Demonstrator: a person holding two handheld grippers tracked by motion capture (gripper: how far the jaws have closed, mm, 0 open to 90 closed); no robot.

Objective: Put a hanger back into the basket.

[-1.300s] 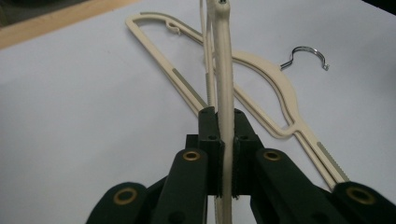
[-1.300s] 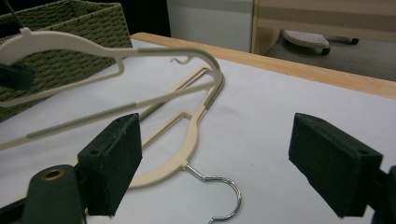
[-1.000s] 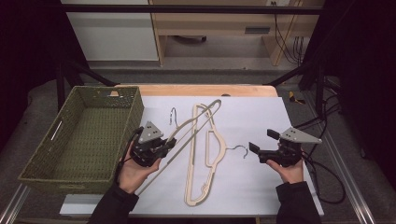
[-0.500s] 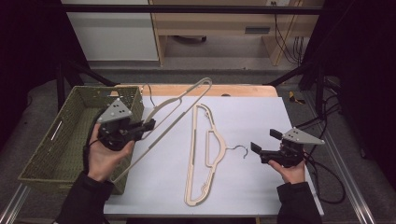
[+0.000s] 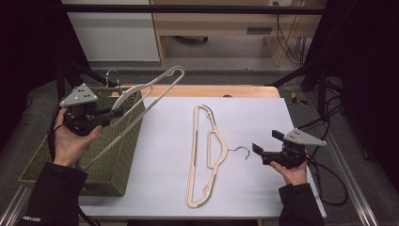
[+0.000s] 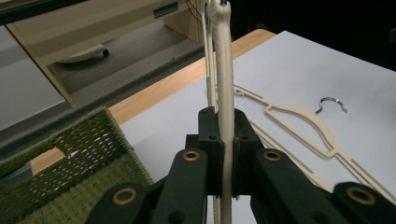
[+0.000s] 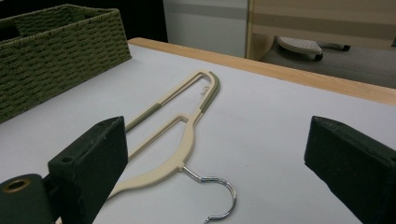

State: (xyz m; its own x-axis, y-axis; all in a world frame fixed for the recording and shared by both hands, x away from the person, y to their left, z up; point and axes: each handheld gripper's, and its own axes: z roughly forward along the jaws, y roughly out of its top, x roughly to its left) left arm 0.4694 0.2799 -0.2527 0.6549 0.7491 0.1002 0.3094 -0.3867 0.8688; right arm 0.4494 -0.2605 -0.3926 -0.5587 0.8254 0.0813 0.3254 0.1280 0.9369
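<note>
Left gripper view: left gripper (image 6: 224,140) was seen clamped on a raised hanger (image 6: 223,70). High view: hanger had been carried over the basket (image 5: 117,174). Right gripper (image 5: 264,151) was held wide open, empty.

Matt cream plastic hanger (image 5: 207,155) with shiny metal hook (image 5: 241,151), rough woven green basket (image 5: 113,160), wooden table edge (image 5: 211,91)
</note>
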